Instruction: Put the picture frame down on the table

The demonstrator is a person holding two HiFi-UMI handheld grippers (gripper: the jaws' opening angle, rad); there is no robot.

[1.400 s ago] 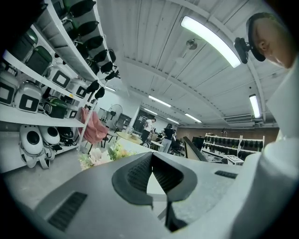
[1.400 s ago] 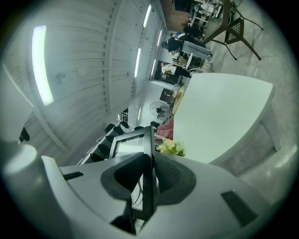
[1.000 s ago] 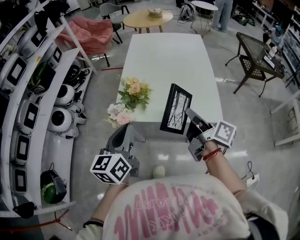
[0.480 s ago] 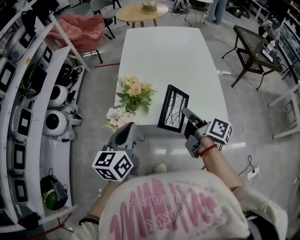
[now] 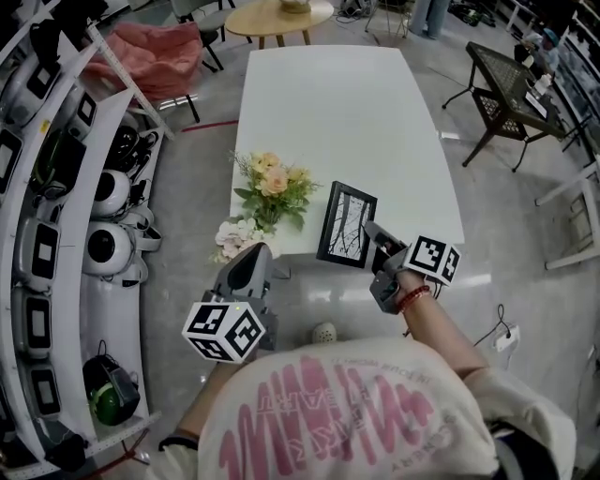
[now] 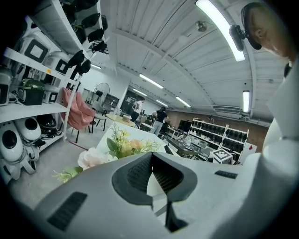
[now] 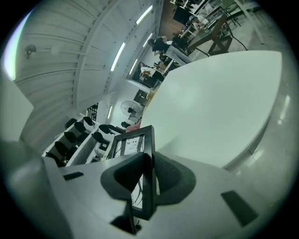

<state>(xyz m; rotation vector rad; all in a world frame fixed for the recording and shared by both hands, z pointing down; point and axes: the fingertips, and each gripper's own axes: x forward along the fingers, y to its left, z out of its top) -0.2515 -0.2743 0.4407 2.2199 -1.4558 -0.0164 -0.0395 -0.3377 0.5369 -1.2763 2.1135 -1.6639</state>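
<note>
Between the right gripper [image 7: 149,156] fingers [image 7: 172,179], picture frame [image 7: 131,144] edge-on.

Masked by the right tool [image 5: 373,240] in the head view: the near right corner of the picture frame [image 5: 345,223], with no telling whether its bottom edge meets the desk [image 5: 337,112]. Too small to make out: the branch-like print inside it. Lost under the blooms: the base of the flowers [image 5: 272,187]. Cropped at the top edge: a round wooden table [image 5: 281,13].
</note>
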